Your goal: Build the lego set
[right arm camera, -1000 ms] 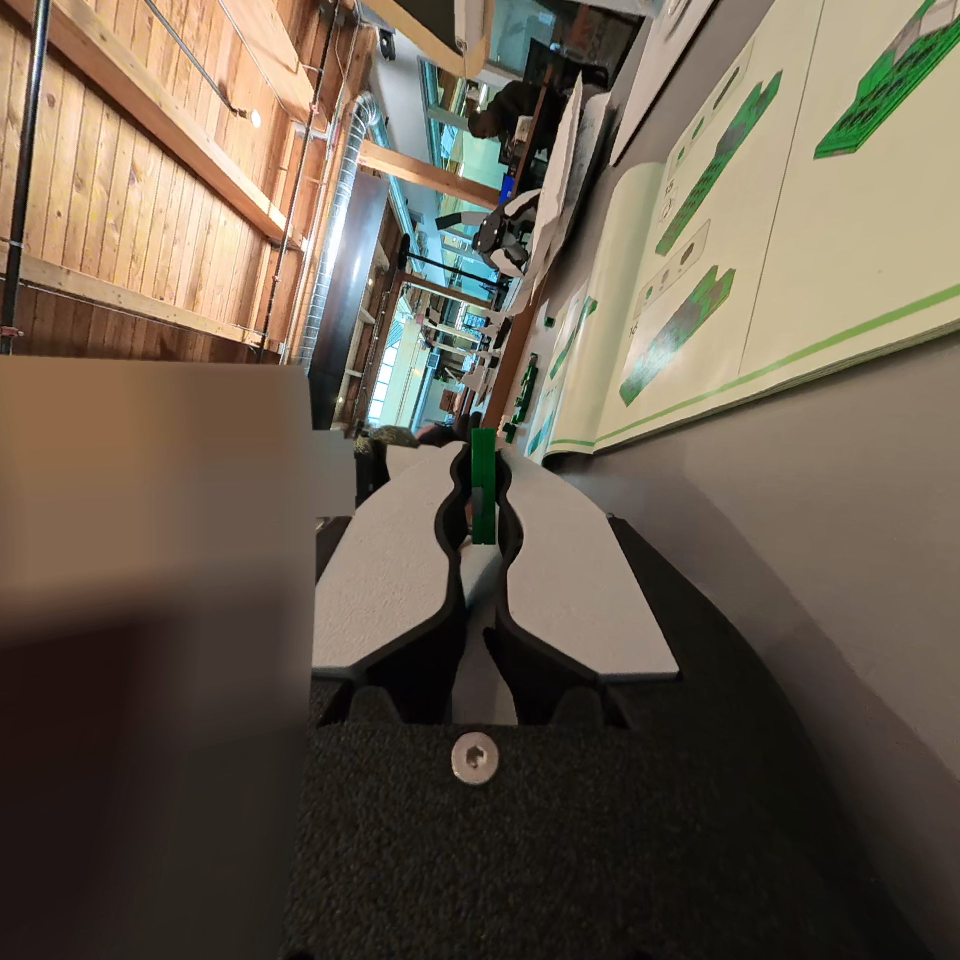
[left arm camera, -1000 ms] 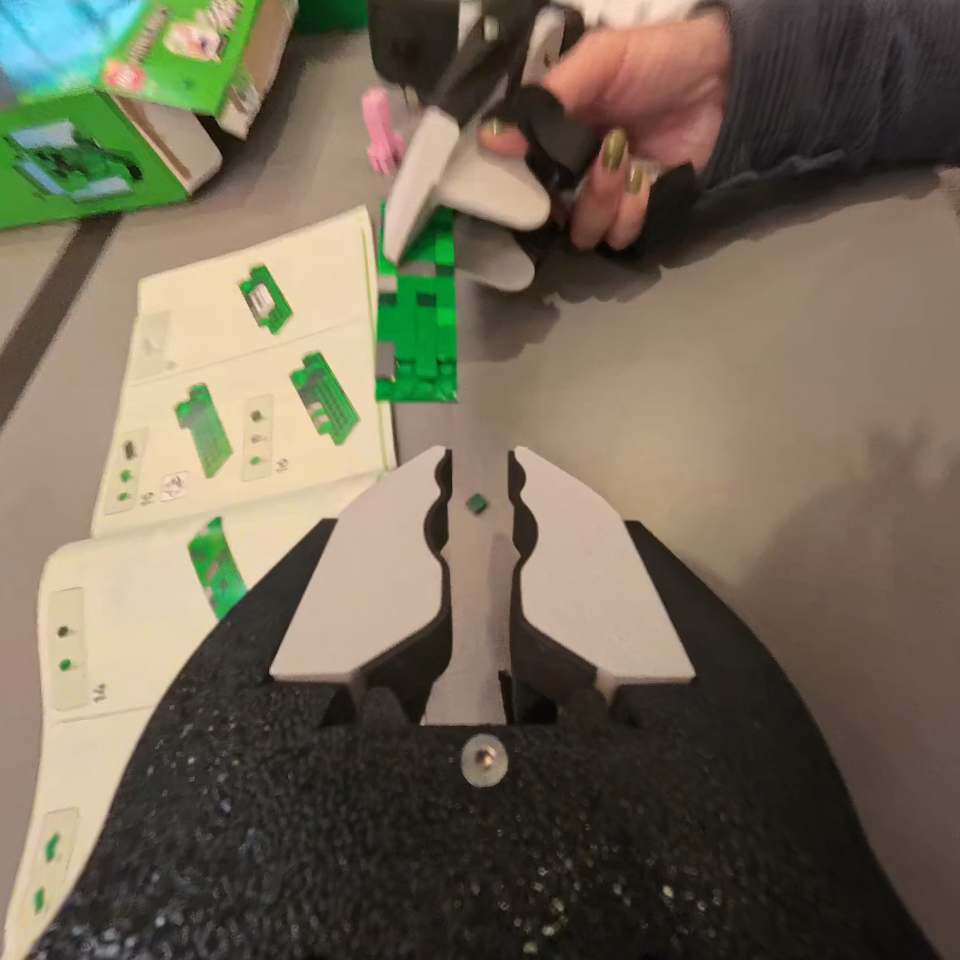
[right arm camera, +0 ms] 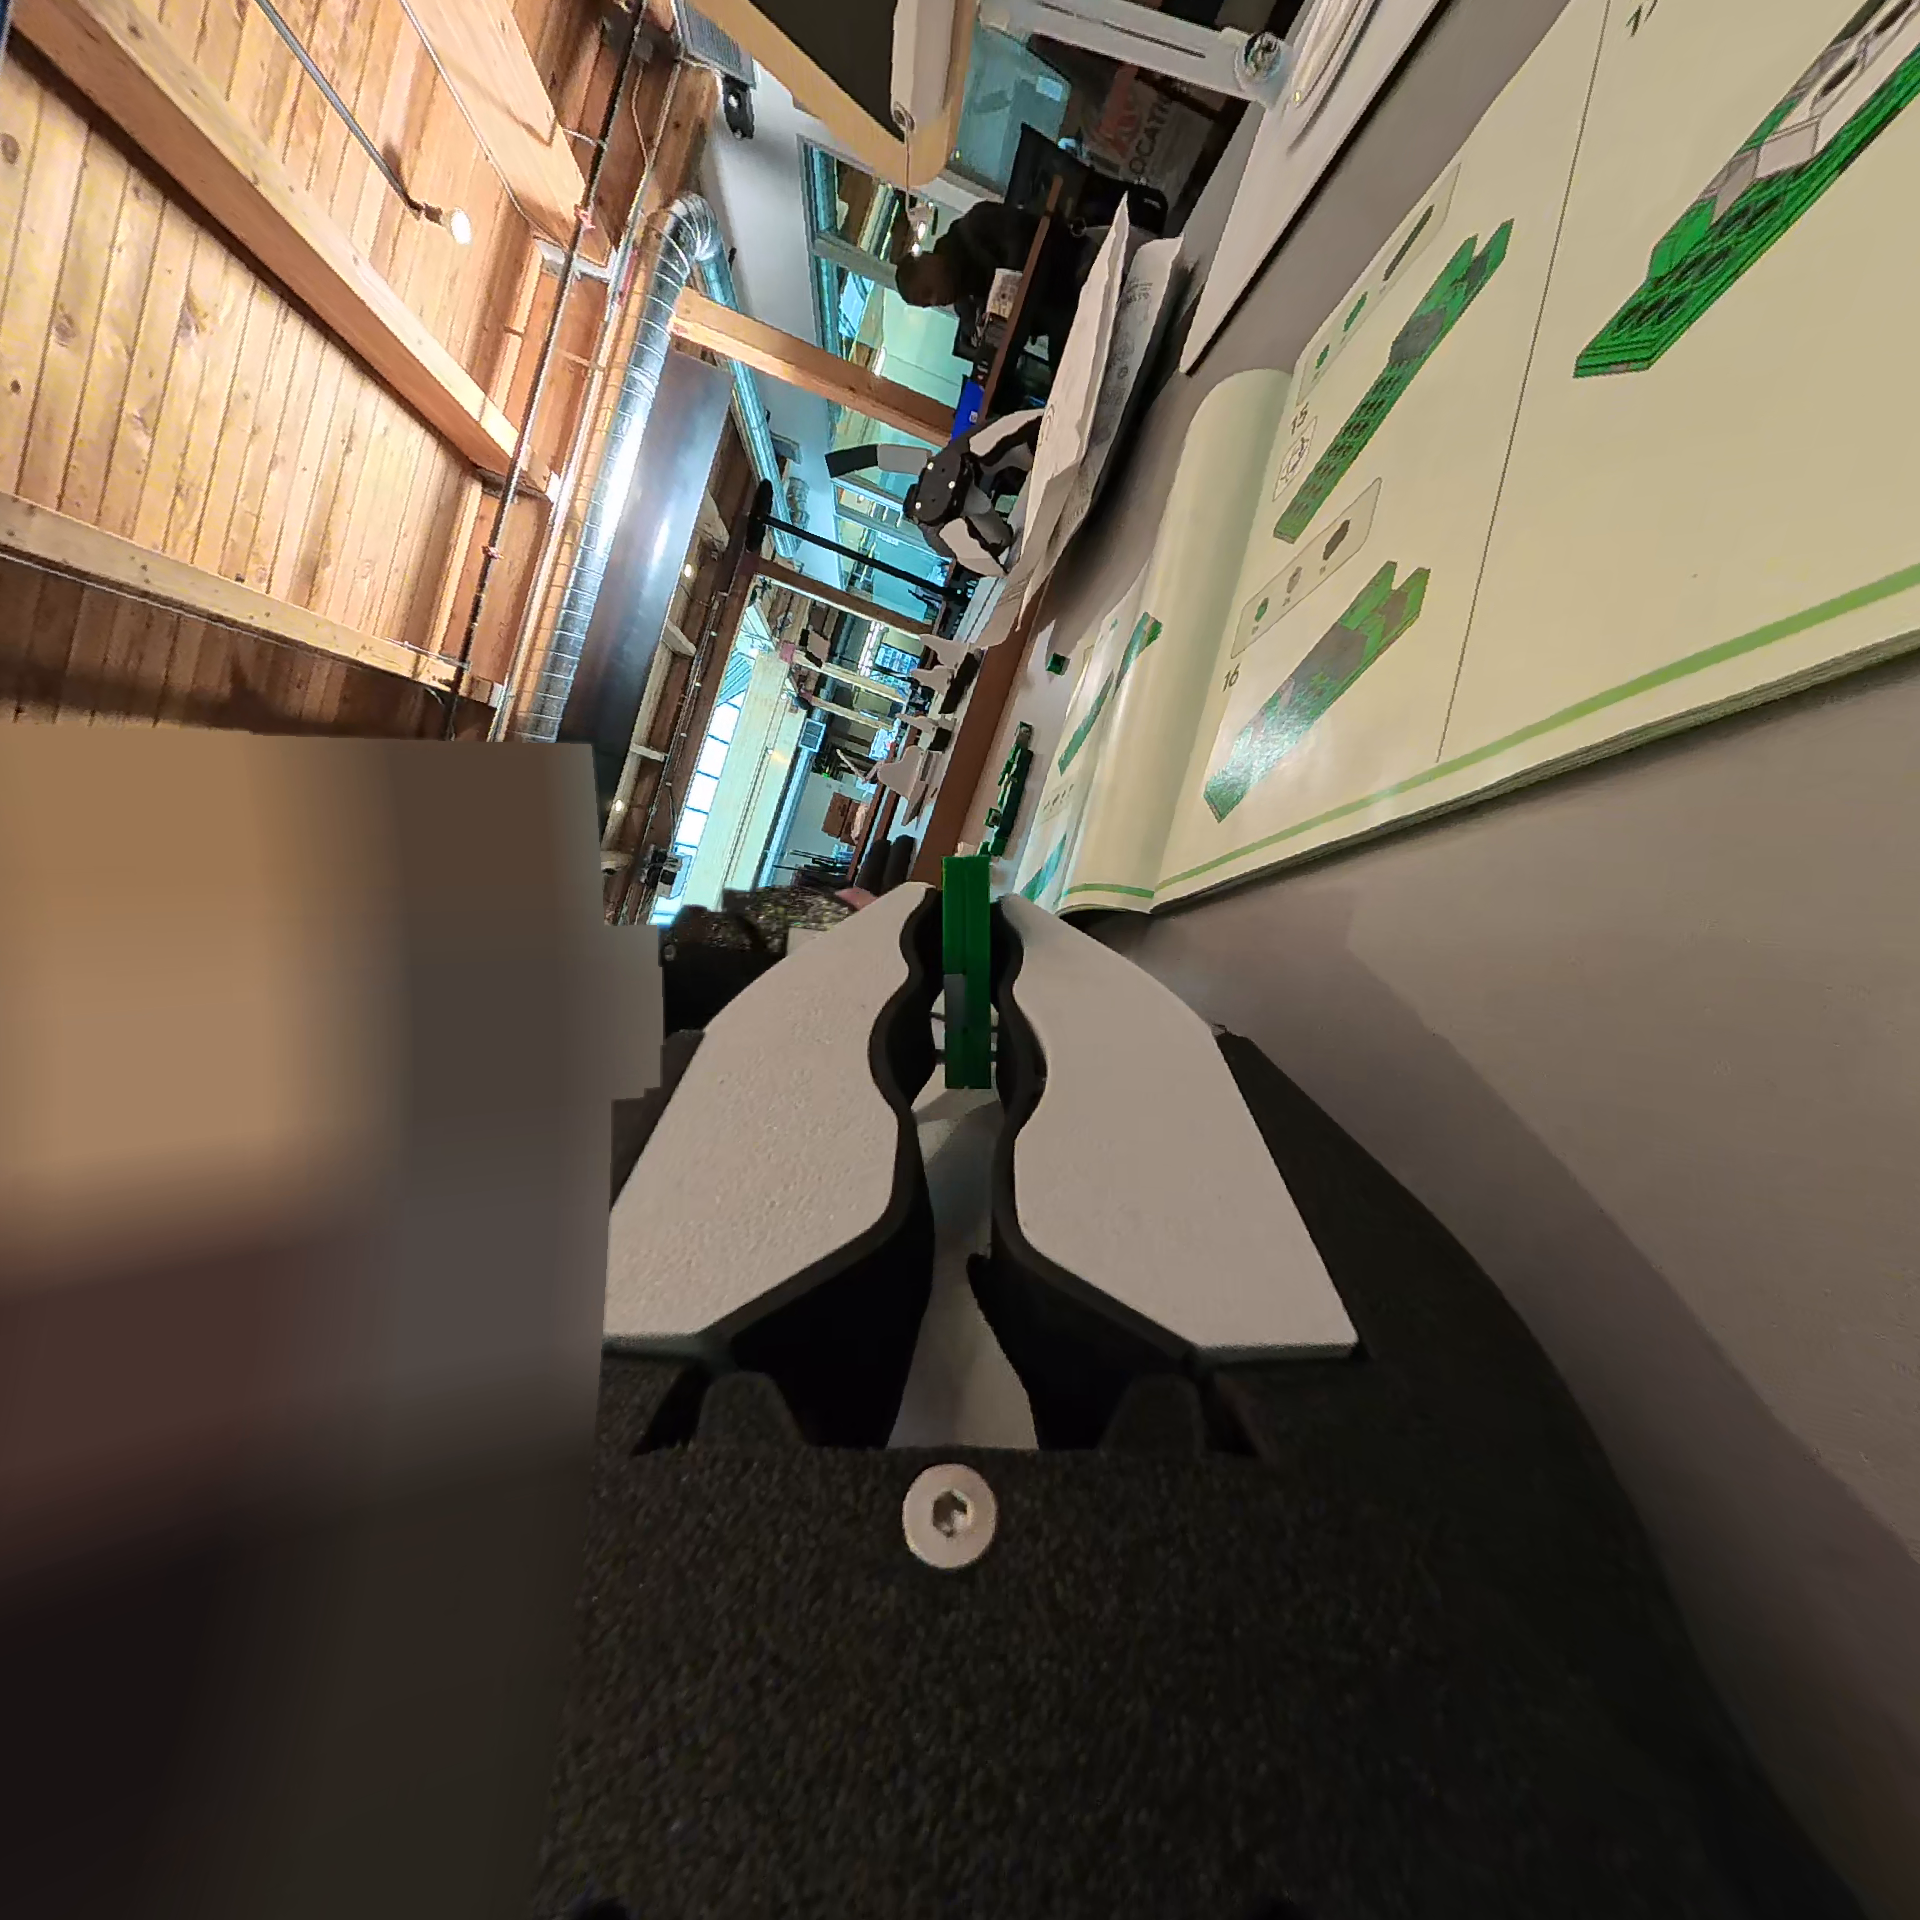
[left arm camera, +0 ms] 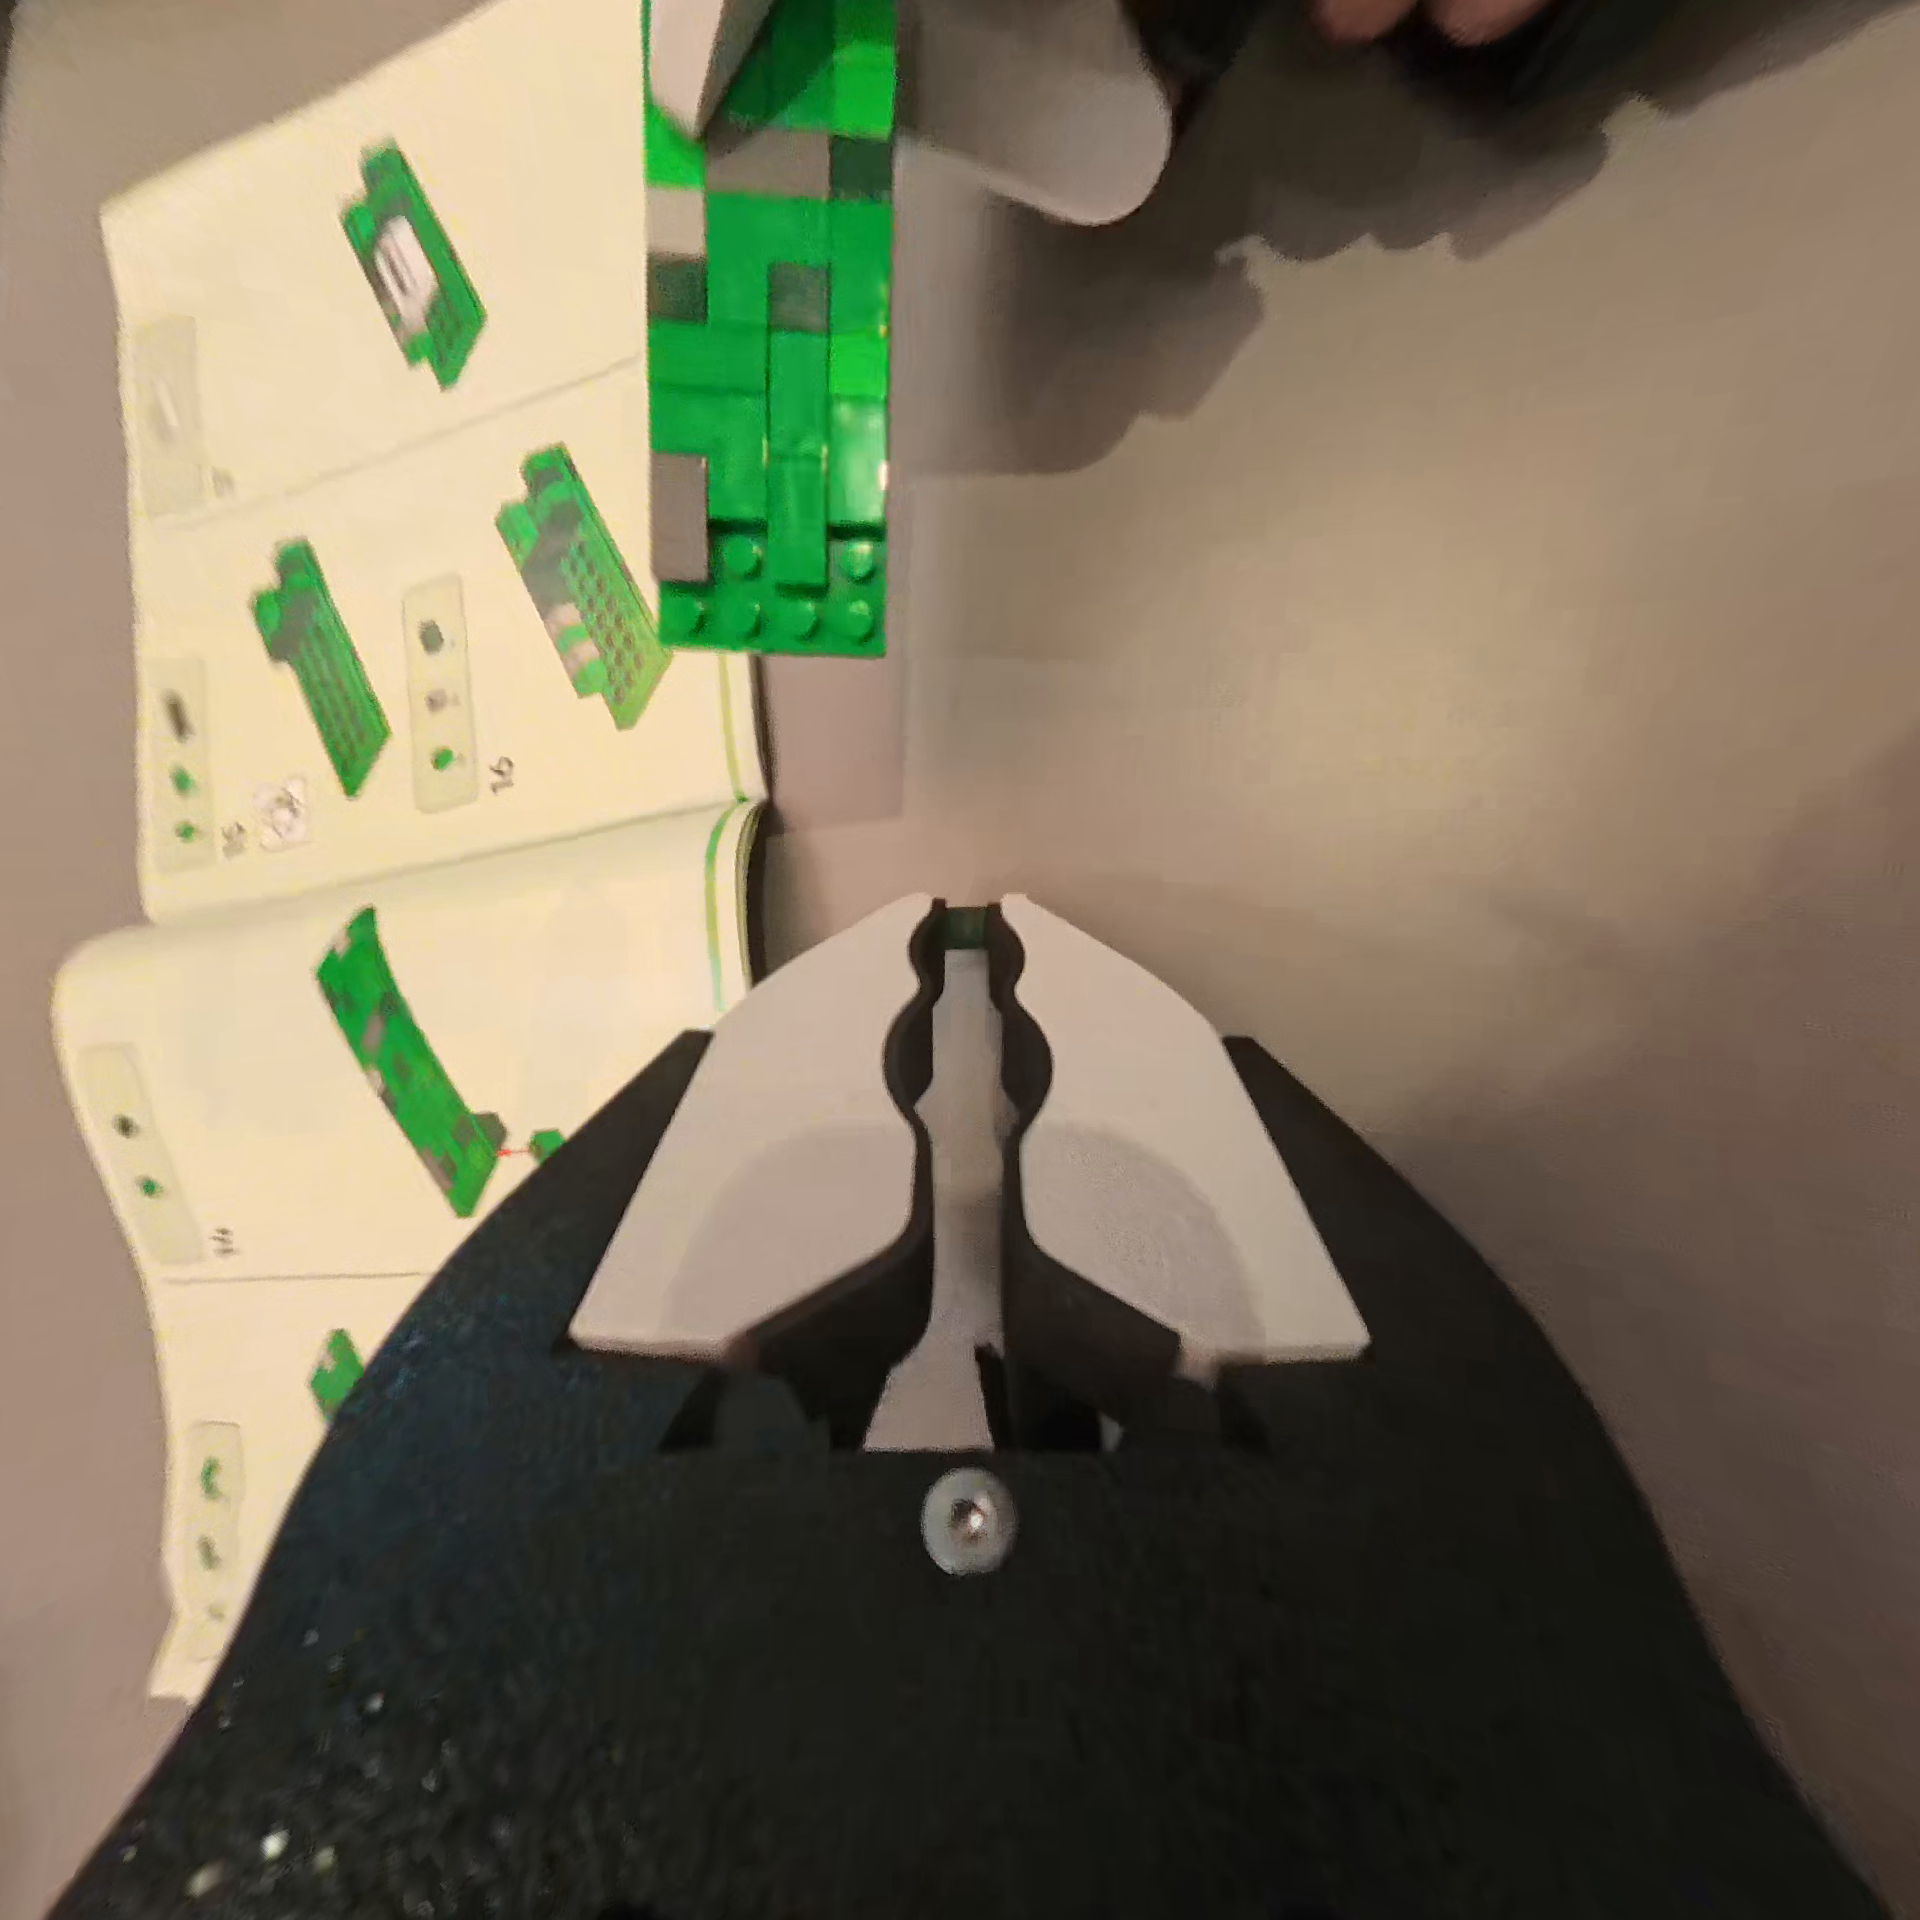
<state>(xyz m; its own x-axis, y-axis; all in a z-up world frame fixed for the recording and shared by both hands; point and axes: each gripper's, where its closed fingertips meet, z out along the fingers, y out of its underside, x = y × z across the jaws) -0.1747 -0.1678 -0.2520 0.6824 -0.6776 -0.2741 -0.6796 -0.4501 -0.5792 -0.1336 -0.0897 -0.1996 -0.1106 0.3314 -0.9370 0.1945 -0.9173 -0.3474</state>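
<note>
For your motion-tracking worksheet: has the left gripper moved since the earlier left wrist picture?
Yes. The left gripper has advanced toward the green lego plate; the open instruction booklet beside it now looms larger and nearer.

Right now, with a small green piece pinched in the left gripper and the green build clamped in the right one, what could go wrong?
1. The small green piece sits only at the very tips of the left gripper; it may pop out when pressed.
2. The right gripper clamps the green build by one end, so pressing on the free studded end could lever it loose.
3. The instruction booklet lies beside the build and may get snagged.
</note>
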